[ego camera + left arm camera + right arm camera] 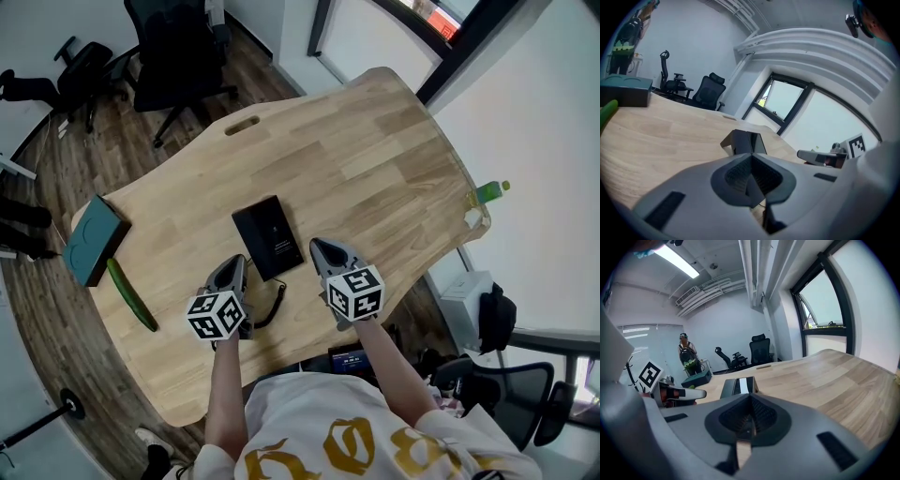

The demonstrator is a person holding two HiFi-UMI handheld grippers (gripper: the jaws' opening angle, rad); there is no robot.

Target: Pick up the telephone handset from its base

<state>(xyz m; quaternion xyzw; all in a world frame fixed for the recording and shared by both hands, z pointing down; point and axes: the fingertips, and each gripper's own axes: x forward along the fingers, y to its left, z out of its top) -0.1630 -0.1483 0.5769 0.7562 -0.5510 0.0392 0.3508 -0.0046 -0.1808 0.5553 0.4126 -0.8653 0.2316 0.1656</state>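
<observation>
A black telephone (268, 237) lies flat in the middle of the wooden table (375, 159), its handset resting on the base. Its dark cord (274, 306) curls off the near end toward the table's front edge. My left gripper (236, 263) is just left of the phone's near end, jaws shut and empty. My right gripper (318, 247) sits just right of the phone, its jaws also together with nothing in them. The phone (744, 142) stands right ahead of the left gripper (751, 176). From the right gripper (750, 416), the phone (738, 386) is ahead and slightly left.
A teal box (94, 239) and a long green vegetable (131, 293) lie at the table's left end. A green bottle (487, 194) stands at the right edge. Office chairs (178, 52) are on the floor beyond the table. A person (687, 359) stands far off.
</observation>
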